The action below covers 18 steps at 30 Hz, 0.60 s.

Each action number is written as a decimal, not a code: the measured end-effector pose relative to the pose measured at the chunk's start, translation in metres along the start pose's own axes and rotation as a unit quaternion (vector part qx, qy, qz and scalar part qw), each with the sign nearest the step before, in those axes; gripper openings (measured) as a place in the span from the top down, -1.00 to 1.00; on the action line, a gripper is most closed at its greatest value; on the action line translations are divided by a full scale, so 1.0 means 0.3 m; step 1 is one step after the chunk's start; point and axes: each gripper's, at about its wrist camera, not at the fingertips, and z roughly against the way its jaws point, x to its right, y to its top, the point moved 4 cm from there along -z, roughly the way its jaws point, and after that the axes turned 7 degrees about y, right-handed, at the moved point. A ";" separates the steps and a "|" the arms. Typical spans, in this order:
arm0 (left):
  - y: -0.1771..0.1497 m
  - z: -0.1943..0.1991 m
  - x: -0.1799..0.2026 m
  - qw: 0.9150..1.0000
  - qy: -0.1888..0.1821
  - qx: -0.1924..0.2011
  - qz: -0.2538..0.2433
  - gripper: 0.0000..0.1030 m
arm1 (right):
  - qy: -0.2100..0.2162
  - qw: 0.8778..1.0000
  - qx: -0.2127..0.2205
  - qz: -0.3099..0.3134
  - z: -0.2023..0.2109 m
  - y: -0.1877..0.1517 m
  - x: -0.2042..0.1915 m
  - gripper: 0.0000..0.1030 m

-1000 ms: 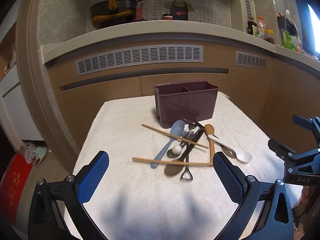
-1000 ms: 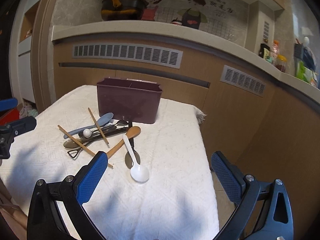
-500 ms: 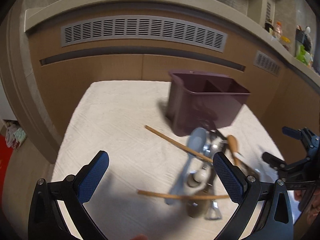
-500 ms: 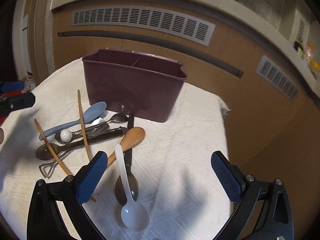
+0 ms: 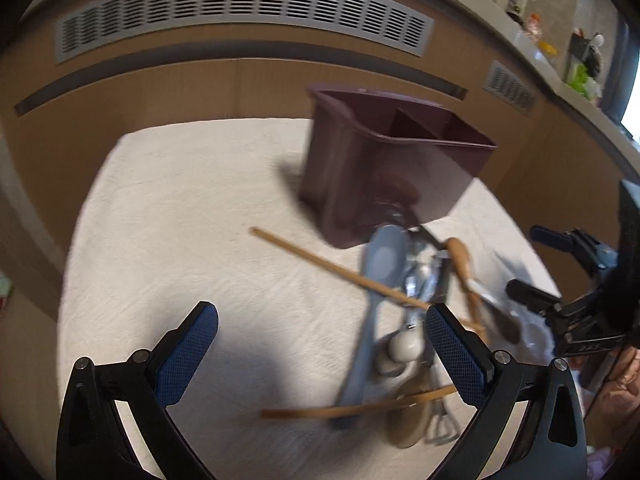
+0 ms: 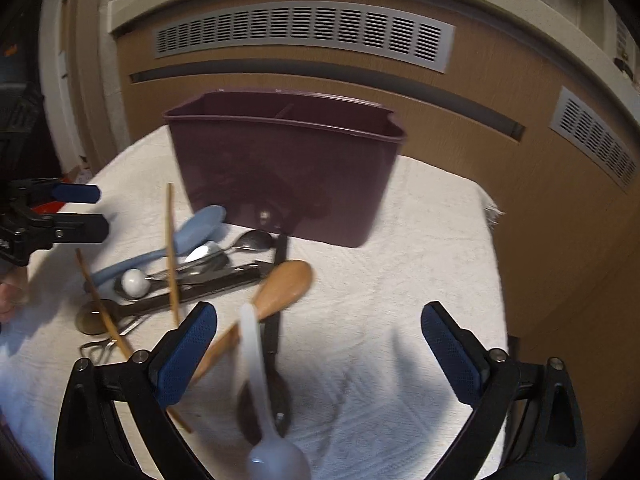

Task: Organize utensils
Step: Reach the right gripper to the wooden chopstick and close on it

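A dark purple two-compartment utensil holder [image 5: 384, 168] [image 6: 288, 168] stands on the white cloth. In front of it lies a loose pile: a blue-grey spoon [image 5: 376, 280] [image 6: 176, 244], two wooden chopsticks [image 5: 332, 268] [image 6: 171, 256], a wooden spoon [image 6: 280, 284], a white spoon [image 6: 260, 384], metal spoons [image 6: 236, 244] and dark utensils. My left gripper [image 5: 320, 348] is open and empty, low over the cloth left of the pile. My right gripper [image 6: 316, 348] is open and empty, over the white and wooden spoons. Each gripper shows in the other's view.
The table is covered by a white textured cloth [image 5: 180, 208] [image 6: 420, 264]. A brown cabinet front with grey vents [image 5: 240, 8] curves behind it. The cloth's right edge [image 6: 494, 216] drops off beside the cabinet.
Both grippers have moved forward and down toward the pile and the holder, which now look larger. Both stayed open. The utensils have not moved.
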 end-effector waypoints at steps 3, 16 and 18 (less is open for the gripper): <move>-0.021 0.041 -0.058 0.997 0.076 0.016 0.016 -0.79 | 0.033 0.999 -0.004 0.030 -0.018 0.046 -0.068 -0.14; -0.080 0.174 -0.171 0.993 0.081 0.040 0.074 -0.33 | 0.150 0.979 -0.104 0.091 -0.321 0.231 -0.393 0.77; -0.092 0.183 -0.191 0.992 0.077 0.040 0.087 -0.33 | 0.138 0.981 -0.108 0.083 -0.350 0.244 -0.388 0.77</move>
